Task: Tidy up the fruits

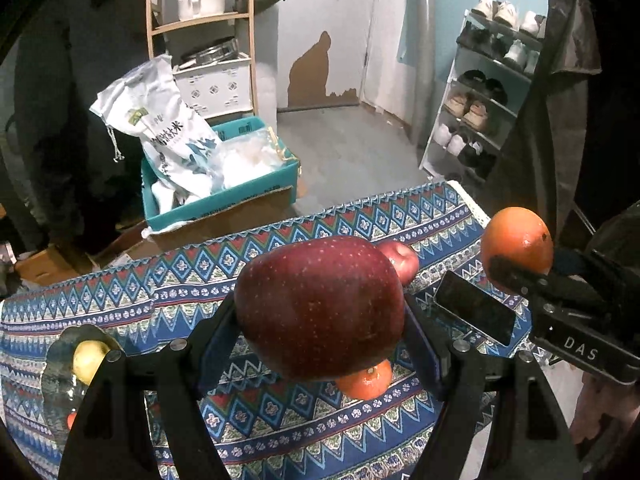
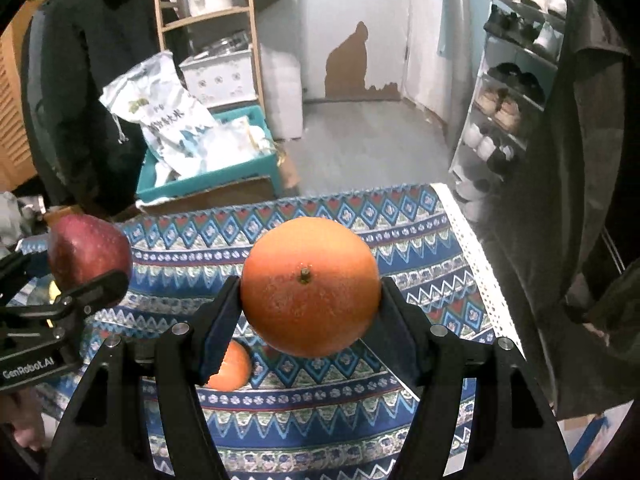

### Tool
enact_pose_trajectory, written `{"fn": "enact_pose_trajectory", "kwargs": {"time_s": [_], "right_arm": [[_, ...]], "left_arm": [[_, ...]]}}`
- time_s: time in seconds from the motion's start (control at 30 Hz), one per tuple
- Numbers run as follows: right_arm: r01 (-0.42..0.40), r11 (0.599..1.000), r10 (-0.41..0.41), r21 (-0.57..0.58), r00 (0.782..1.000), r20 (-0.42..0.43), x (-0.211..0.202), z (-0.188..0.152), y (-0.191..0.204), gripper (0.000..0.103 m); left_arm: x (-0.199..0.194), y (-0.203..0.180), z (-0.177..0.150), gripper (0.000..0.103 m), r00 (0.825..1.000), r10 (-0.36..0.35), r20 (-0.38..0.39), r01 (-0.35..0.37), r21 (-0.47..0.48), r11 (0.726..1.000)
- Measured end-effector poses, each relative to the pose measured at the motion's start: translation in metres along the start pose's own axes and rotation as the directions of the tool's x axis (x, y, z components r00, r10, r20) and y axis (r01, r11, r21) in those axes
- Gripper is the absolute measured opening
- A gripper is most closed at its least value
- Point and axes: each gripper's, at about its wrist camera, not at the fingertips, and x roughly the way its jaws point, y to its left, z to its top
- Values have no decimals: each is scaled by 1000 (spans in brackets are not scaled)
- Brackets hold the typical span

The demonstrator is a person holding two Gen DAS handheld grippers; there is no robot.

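My left gripper [image 1: 322, 312] is shut on a big dark red apple [image 1: 320, 304], held up above the patterned tablecloth [image 1: 280, 420]. In the right wrist view the same apple [image 2: 86, 256] shows at the left edge. My right gripper [image 2: 310, 296] is shut on a large orange [image 2: 310, 286], also lifted off the cloth; that orange [image 1: 516, 246] appears at the right of the left wrist view. On the cloth lie a second red apple [image 1: 402, 258] and a smaller orange [image 1: 366, 382], which the right wrist view partly shows [image 2: 230, 368]. A glass dish [image 1: 64, 384] at the left holds a yellow fruit [image 1: 88, 360].
A dark phone [image 1: 474, 312] lies on the cloth near the right side. Beyond the table's far edge stand a teal box [image 1: 224, 196] with a rice sack [image 1: 164, 128], a wooden shelf [image 1: 200, 28] and a shoe rack [image 1: 480, 92].
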Motion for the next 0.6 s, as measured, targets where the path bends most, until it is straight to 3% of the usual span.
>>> {"fn": "enact_pose_trajectory", "kwargs": {"time_s": [0.6], "right_arm": [[-47,997,53,-62,994,94,-46,13,38,68]], "left_arm": [[-73,32,-8,79,995,28,98,-24,-41,999]]}}
